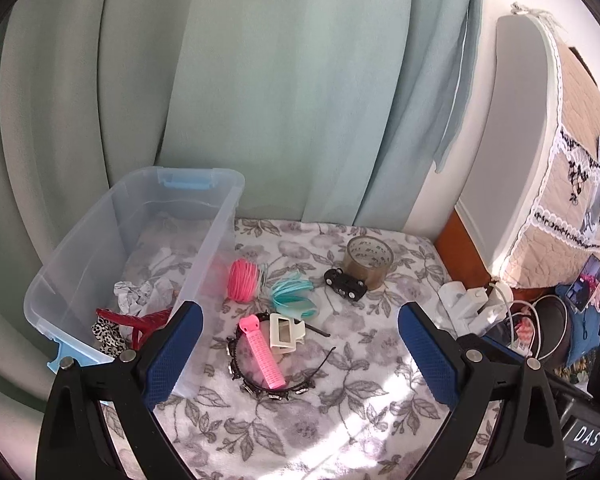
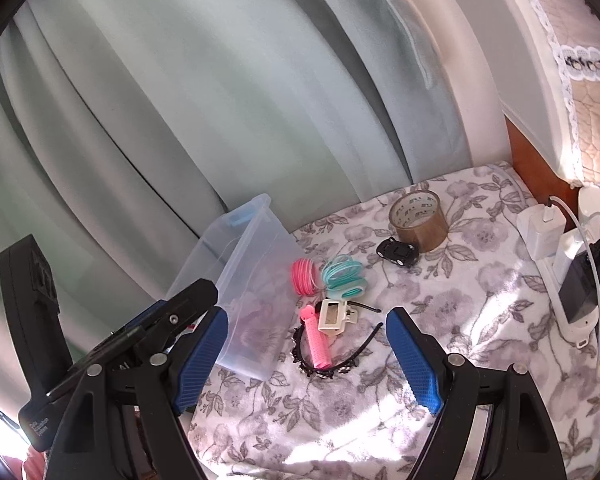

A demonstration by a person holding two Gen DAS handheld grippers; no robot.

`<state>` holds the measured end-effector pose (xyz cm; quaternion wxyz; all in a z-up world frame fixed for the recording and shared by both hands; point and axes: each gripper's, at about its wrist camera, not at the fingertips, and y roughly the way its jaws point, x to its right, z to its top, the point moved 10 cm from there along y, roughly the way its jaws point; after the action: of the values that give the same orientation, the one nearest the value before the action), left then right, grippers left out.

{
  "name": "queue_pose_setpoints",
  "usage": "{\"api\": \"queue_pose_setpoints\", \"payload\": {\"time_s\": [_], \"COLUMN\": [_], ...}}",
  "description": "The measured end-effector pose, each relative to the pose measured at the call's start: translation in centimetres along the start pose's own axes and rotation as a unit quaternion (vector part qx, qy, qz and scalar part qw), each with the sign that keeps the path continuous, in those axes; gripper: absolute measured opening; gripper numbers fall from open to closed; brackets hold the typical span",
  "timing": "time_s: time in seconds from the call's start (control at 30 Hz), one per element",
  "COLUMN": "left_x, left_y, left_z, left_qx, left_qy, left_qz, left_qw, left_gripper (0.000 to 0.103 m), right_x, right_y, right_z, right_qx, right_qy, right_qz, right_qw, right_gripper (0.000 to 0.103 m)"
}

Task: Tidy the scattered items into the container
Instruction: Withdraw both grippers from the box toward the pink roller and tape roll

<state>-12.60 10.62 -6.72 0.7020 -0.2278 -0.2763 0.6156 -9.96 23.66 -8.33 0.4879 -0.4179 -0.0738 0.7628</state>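
Observation:
A clear plastic bin point(image 1: 204, 236) stands at the left on a floral blanket point(image 1: 300, 420); crumpled paper point(image 1: 140, 292), a red piece and a leopard scrunchie lie inside. To its right lie pink hair ties point(image 1: 242, 280), teal hair ties point(image 1: 294, 294), a black toy car point(image 1: 345, 284), a tape roll point(image 1: 370, 258), a cream claw clip point(image 1: 285, 334), and a pink roller point(image 1: 262, 354) across a black headband point(image 1: 240, 376). My left gripper point(image 1: 299, 310) hangs open above them, holding nothing. My right gripper point(image 2: 306, 314) is open too, above the roller point(image 2: 316, 340) and clip point(image 2: 334, 316).
Green curtains point(image 1: 240, 100) hang close behind the blanket. White chargers and cables point(image 1: 476, 304) crowd the right edge beside a wooden frame. In the right wrist view the left gripper's black body point(image 2: 32, 320) sits at the left, beside the bin point(image 2: 256, 248).

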Motion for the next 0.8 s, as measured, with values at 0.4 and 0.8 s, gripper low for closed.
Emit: {"api": "queue_pose_setpoints", "payload": {"time_s": [0.4,0.8], "left_x": [0.6,-0.4], "left_y": [5.7,10.6], "left_z": [-4.1,-9.5], "left_qx": [-0.070,-0.146], "left_qy": [0.005,0.020], "left_qz": [-0.003,0.036], "left_qw": [0.9975,0.9885], "left_gripper": [0.099,0.099], "right_x": [5.8,8.7], "right_y": [3.6,8.0], "right_z": [-1.7,-4.9], "right_qx": [-0.044,-0.103], "right_qy": [0.057,0.077], "right_qz": [-0.029,-0.046], "right_qw": [0.997,0.991], "right_gripper": [0.084,0.084]}}
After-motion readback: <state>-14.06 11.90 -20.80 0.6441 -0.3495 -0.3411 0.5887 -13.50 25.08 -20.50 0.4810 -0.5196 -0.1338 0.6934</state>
